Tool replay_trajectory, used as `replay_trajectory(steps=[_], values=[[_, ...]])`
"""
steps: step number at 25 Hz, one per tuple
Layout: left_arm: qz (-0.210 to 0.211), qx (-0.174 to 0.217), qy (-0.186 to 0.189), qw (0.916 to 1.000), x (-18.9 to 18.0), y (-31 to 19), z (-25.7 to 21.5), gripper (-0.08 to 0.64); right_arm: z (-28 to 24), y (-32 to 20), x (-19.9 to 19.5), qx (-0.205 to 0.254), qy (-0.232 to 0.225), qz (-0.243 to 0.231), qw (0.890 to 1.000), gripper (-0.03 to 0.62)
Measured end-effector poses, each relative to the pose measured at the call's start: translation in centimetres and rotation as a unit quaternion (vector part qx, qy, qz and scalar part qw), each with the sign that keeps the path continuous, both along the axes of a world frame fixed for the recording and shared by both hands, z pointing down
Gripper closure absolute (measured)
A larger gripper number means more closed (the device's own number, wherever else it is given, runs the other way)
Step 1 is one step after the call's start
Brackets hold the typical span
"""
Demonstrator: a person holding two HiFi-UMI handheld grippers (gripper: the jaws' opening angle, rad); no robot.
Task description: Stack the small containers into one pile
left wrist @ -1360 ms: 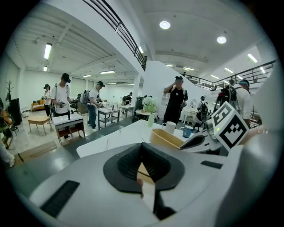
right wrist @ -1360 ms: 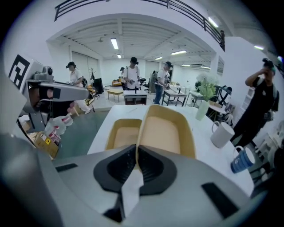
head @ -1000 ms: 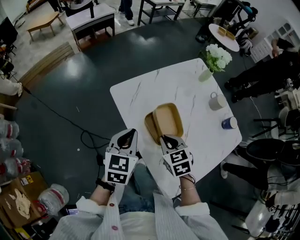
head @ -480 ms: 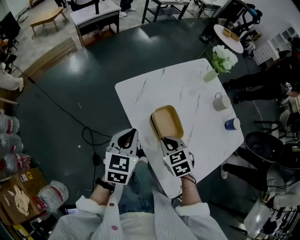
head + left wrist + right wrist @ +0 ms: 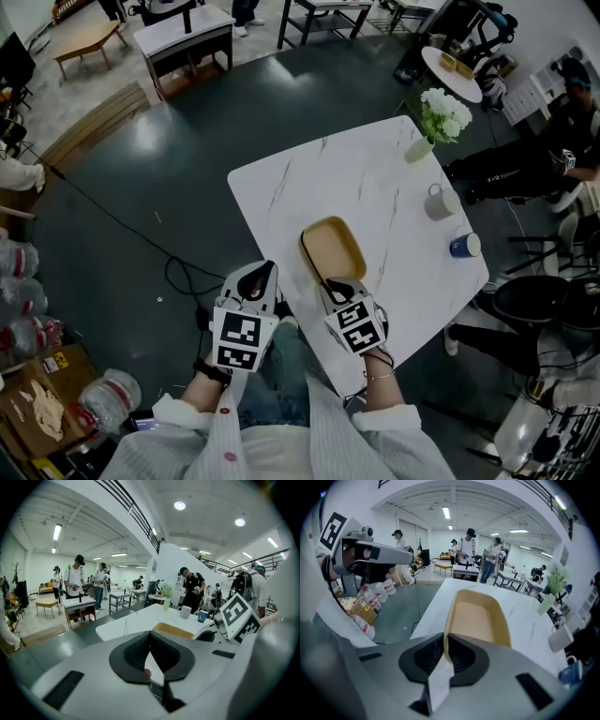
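container [image 5: 333, 248] on table [image 5: 309, 178], near edge | mug [image 5: 437, 202], cup [image 5: 463, 246] right | vase [image 5: 417, 148] far corner

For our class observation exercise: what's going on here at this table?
A person holds a gripper in each hand. The right gripper has its tongs shut on the near rim of a tan container sitting on the white marble table. The left gripper, tongs shut and empty, hangs beside the table's near edge.

White marble table [image 5: 356, 178], vase of white flowers [image 5: 441, 114] at its corner, grey mug [image 5: 438, 202], blue cup [image 5: 462, 246], black floor cable [image 5: 103, 214]
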State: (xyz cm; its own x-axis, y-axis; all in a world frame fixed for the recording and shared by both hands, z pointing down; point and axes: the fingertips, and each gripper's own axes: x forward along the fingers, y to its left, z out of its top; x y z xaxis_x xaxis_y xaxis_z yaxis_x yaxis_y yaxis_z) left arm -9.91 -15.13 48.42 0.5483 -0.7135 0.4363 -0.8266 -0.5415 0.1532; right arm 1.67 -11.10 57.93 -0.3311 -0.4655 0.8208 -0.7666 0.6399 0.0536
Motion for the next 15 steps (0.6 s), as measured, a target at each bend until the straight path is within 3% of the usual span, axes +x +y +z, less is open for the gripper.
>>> replay_trajectory(steps=[9,15], values=[[0.014,0.001,0.0,0.9999,0.15,-0.55,0.06,0.543,0.66,0.0,-0.79,-0.02,-0.025,0.019,0.999,0.517],[0.031,0.003,0.001,0.9995,0.69,-0.83,-0.06,0.543,-0.13,-0.45,-0.75,-0.006,-0.044,0.045,0.998,0.5]])
